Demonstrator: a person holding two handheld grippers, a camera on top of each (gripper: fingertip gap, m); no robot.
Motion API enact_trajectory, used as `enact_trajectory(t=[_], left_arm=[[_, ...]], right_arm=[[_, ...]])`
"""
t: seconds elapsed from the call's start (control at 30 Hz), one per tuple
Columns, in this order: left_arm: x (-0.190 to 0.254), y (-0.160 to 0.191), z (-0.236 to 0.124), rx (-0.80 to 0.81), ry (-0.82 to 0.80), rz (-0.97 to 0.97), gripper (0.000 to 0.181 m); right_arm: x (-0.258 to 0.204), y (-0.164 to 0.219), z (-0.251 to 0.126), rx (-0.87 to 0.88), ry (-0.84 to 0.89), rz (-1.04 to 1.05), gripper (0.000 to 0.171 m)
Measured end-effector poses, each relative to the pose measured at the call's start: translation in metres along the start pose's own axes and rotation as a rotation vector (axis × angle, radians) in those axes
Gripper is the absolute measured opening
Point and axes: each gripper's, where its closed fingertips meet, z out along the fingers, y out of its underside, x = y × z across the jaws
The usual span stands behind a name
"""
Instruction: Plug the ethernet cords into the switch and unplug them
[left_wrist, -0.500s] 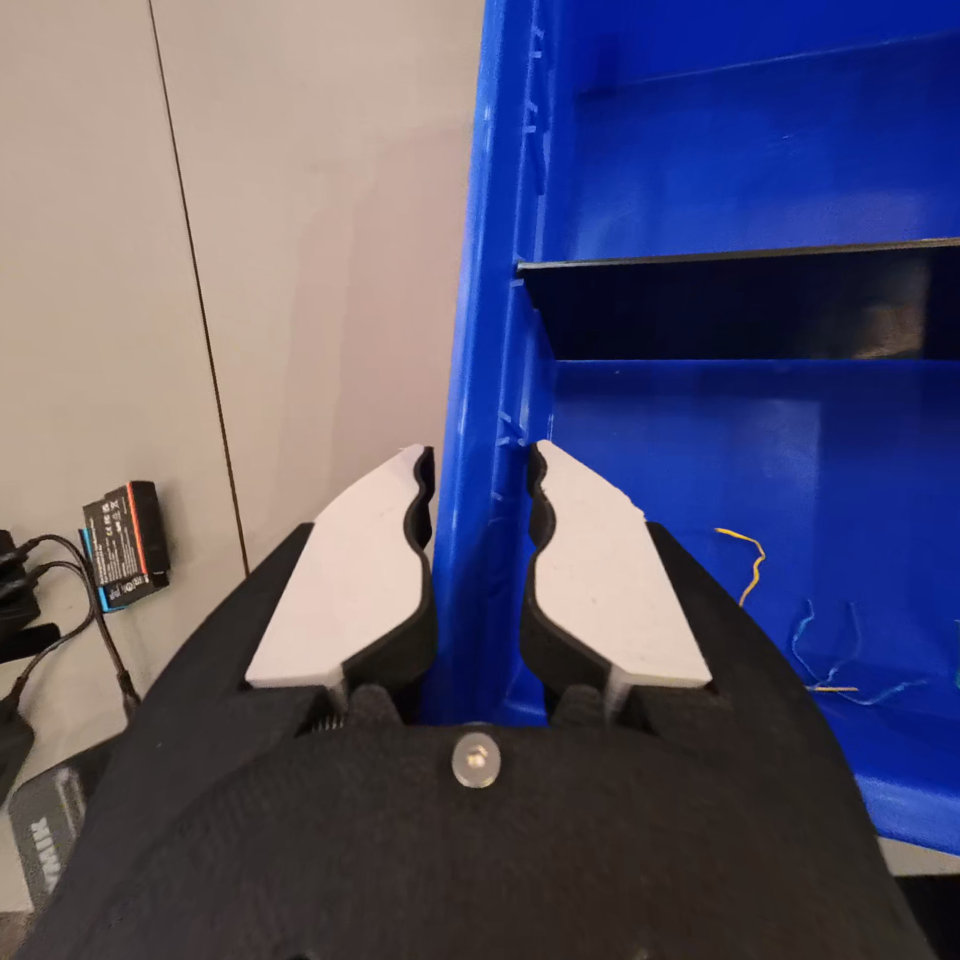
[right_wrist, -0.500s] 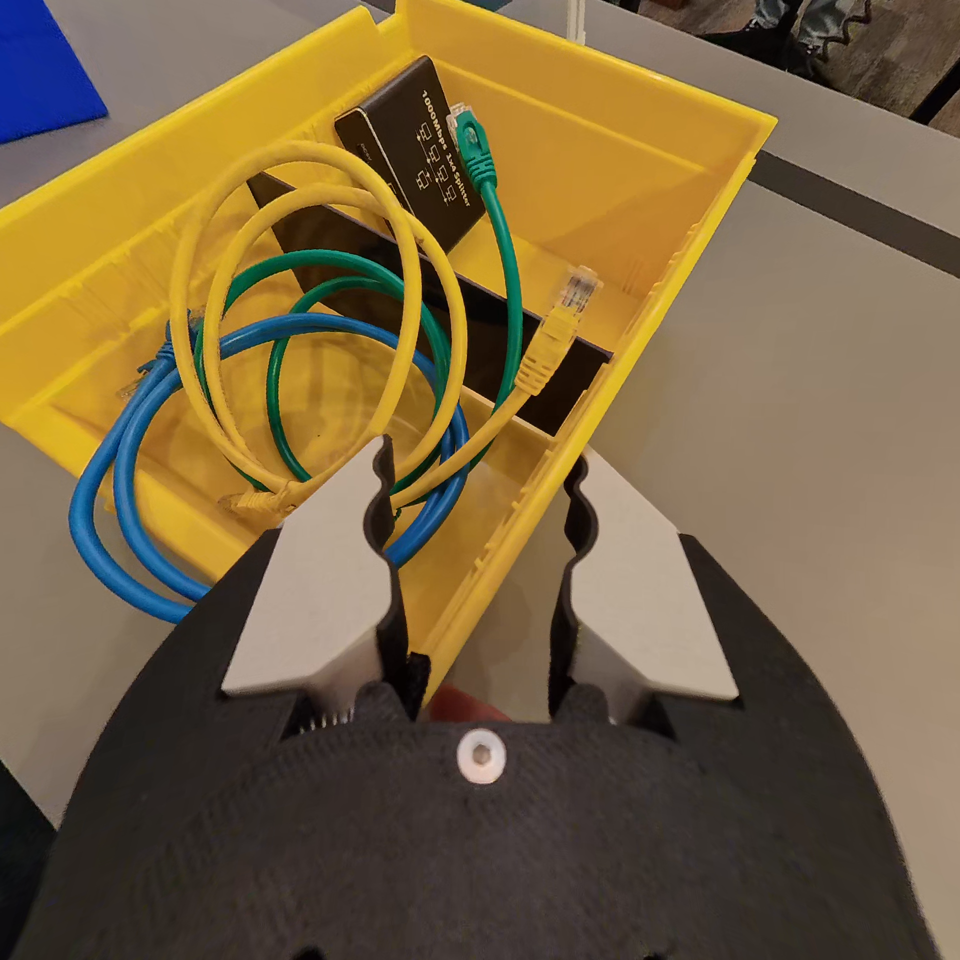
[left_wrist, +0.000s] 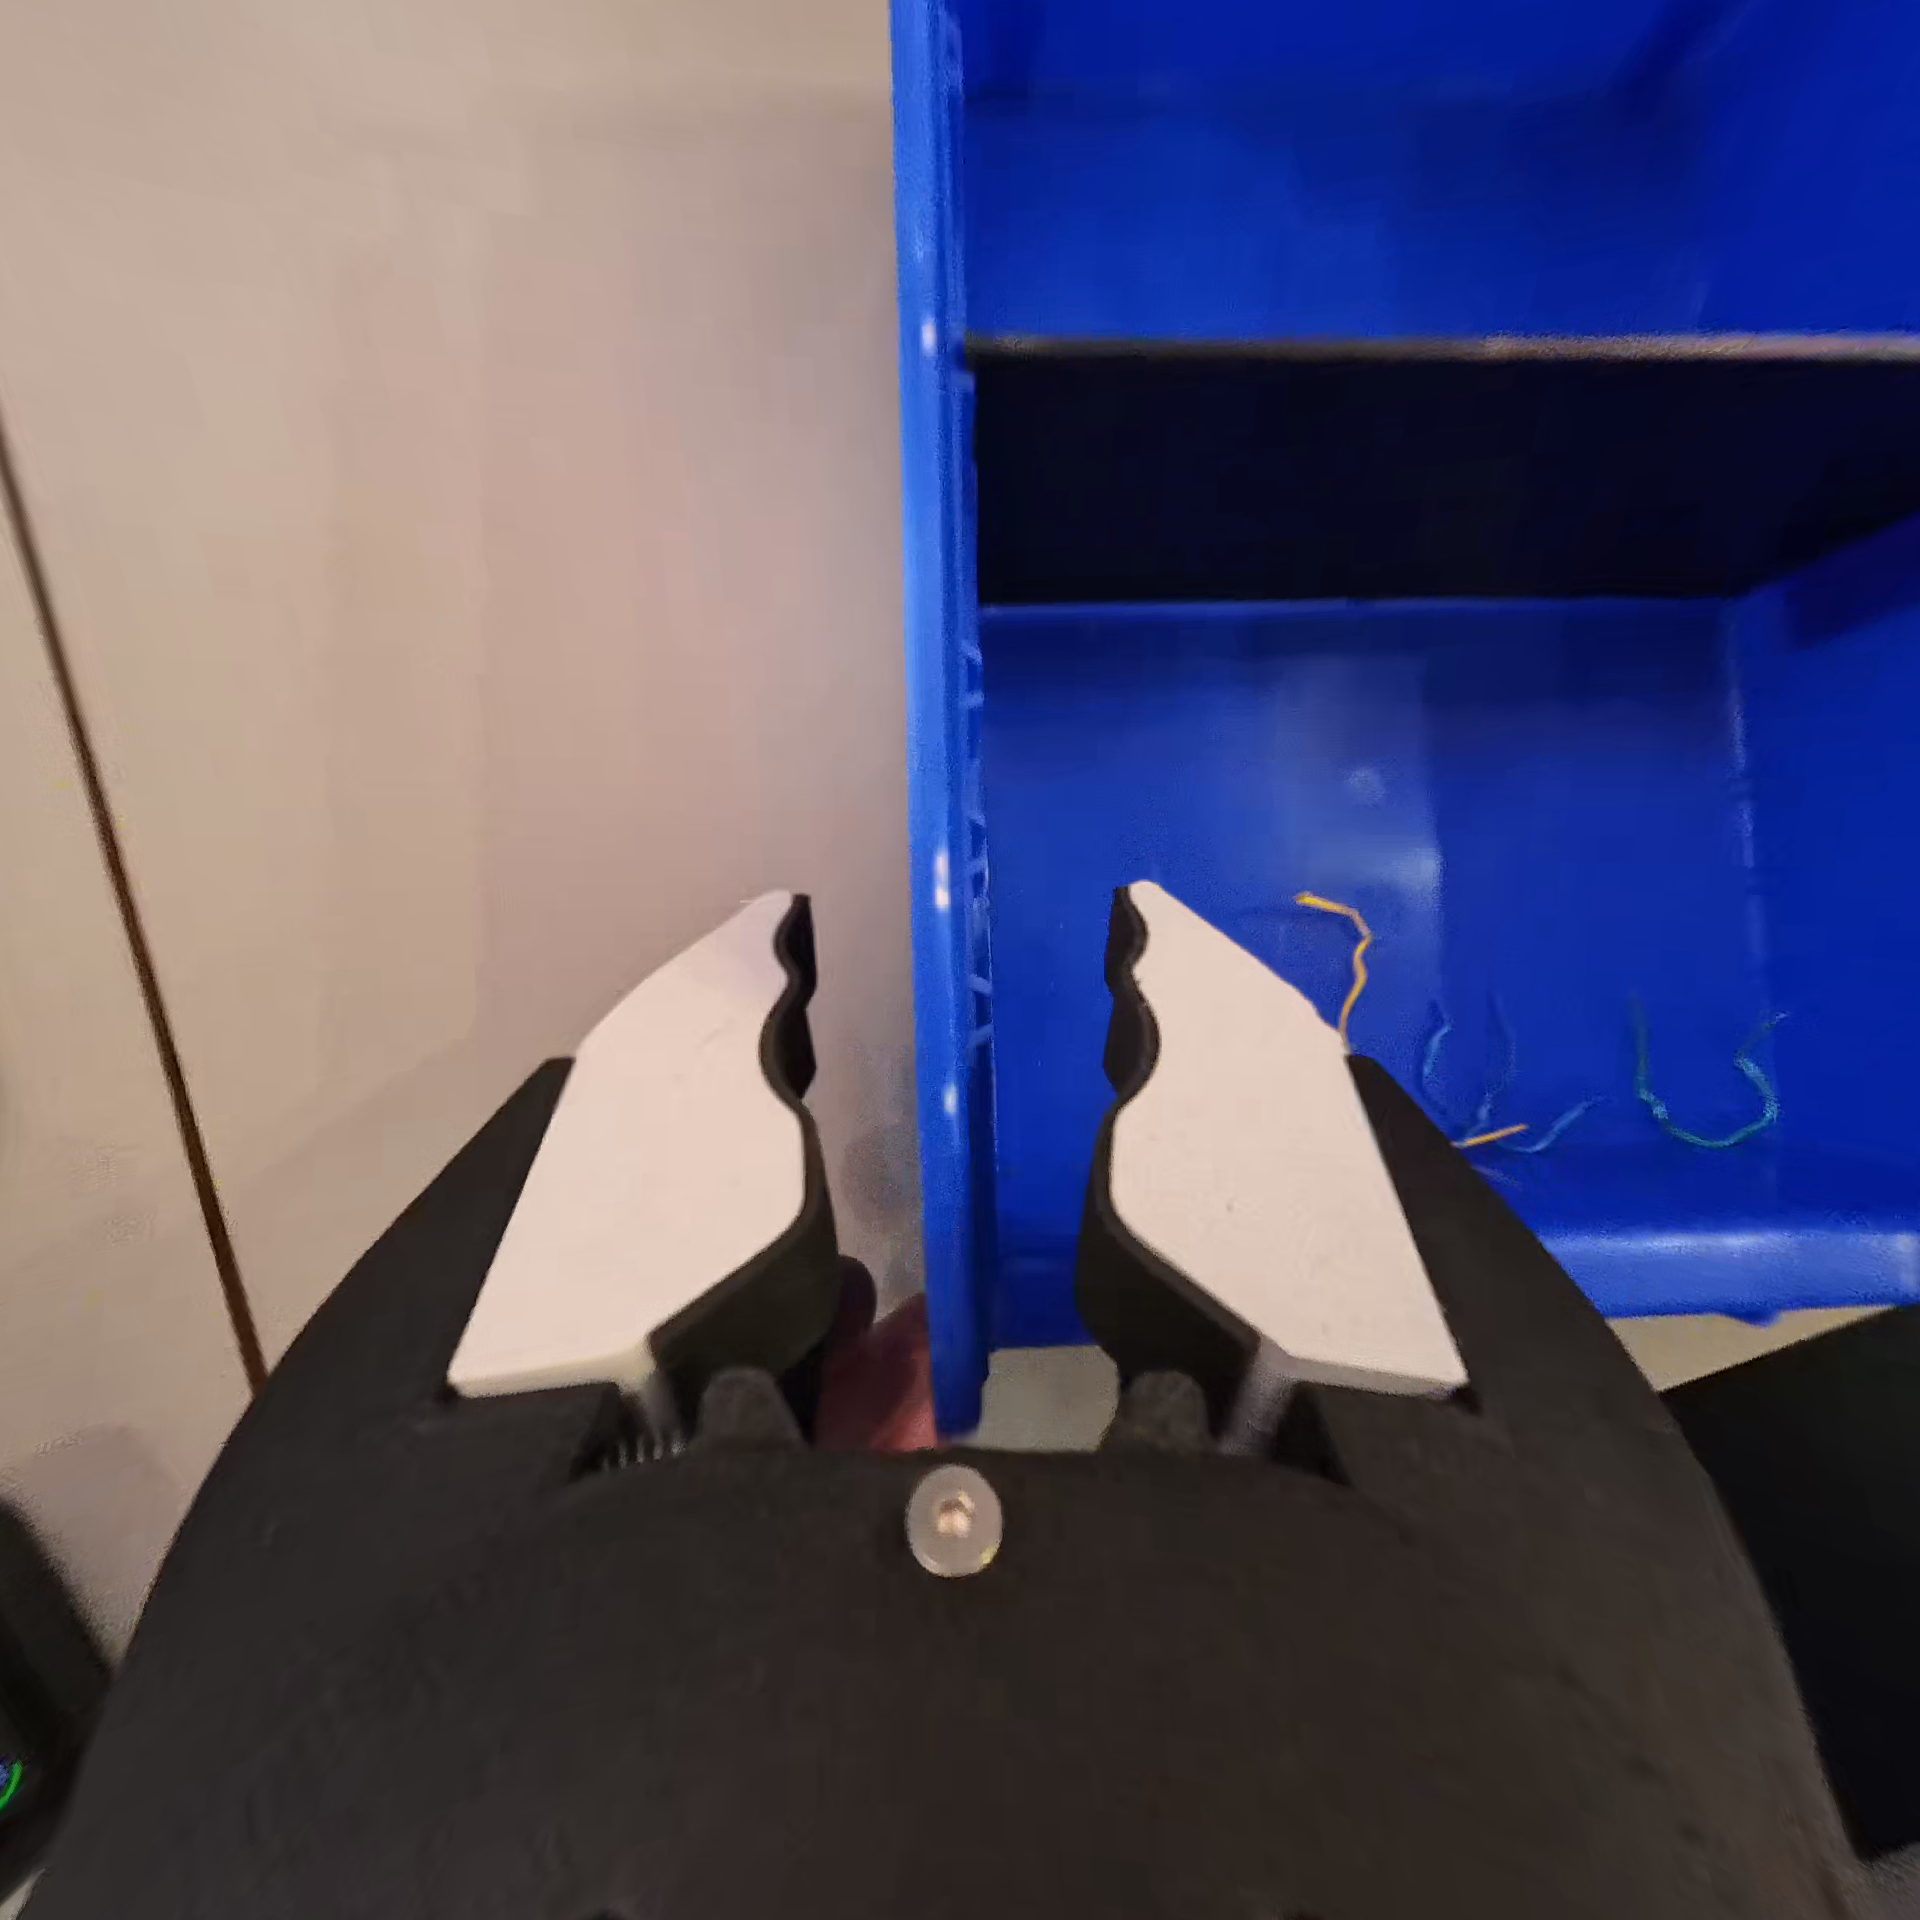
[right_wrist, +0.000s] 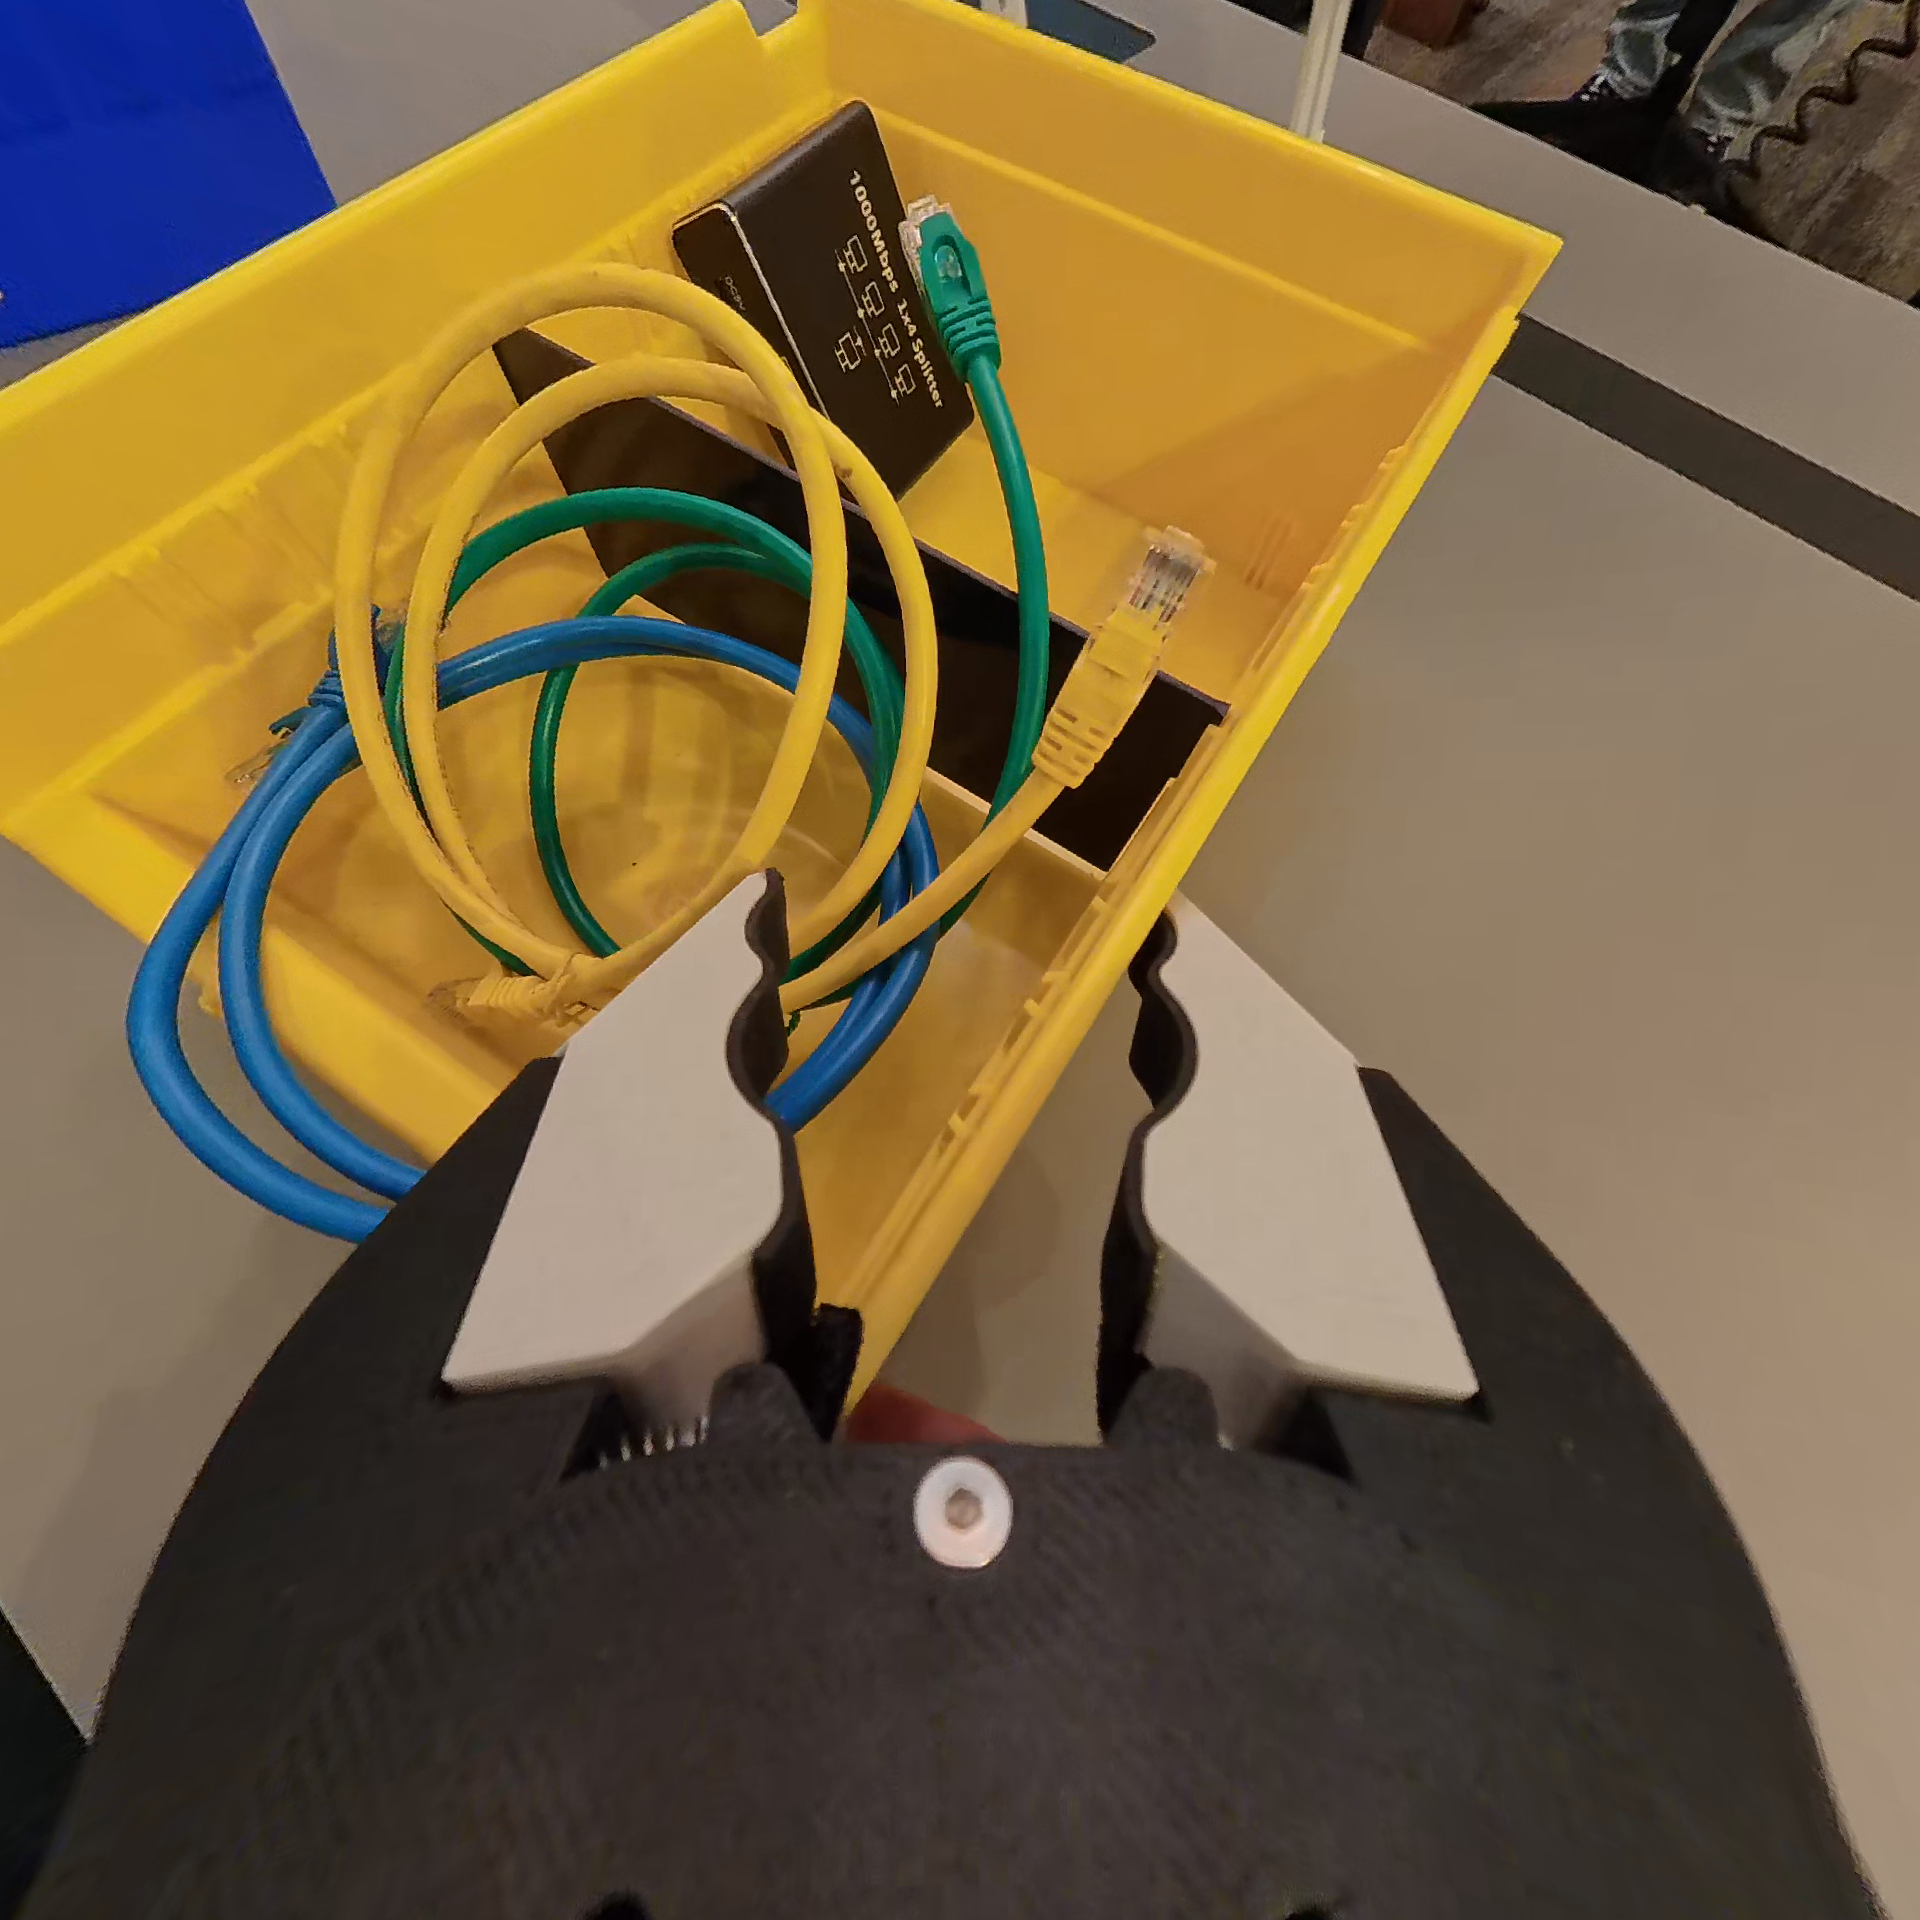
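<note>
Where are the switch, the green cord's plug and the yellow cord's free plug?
switch (right_wrist: 831, 301), right wrist view, on its black top face.
green cord's plug (right_wrist: 956, 286), right wrist view, on its boot.
yellow cord's free plug (right_wrist: 1117, 665), right wrist view, on its boot.

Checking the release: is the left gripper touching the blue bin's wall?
Apart. In the left wrist view the left gripper straddles the blue bin wall, gaps on both sides.

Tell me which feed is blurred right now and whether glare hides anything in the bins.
Left wrist view: soft with motion blur, the blue bin wall edge and wire scraps smeared; a pale sheen on the bin floor hides nothing. Right wrist view: sharp, evenly lit, the yellow bin, cords and black switch crisp; mild wide-angle bending at the edges.
</note>
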Motion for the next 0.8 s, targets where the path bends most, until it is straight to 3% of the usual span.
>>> enact_trajectory(t=[0.1, 0.17, 0.4, 0.8], left_arm=[[-0.003, -0.013, 0.008, 0.077, -0.036, 0.022, 0.026], [-0.002, -0.018, 0.011, 0.095, -0.043, 0.042, 0.017], [0.018, -0.03, 0.015, 0.175, 0.049, 0.064, 0.005], [0.012, -0.039, 0.014, 0.253, 0.023, 0.03, 0.004]], right_arm=[[-0.005, -0.003, 0.005, -0.002, -0.007, -0.007, 0.064], [-0.01, -0.005, 0.007, -0.007, -0.013, -0.017, 0.064], [-0.026, -0.013, 0.019, -0.012, -0.026, -0.029, 0.065], [-0.052, -0.031, 0.041, 0.003, -0.043, -0.037, 0.065]])
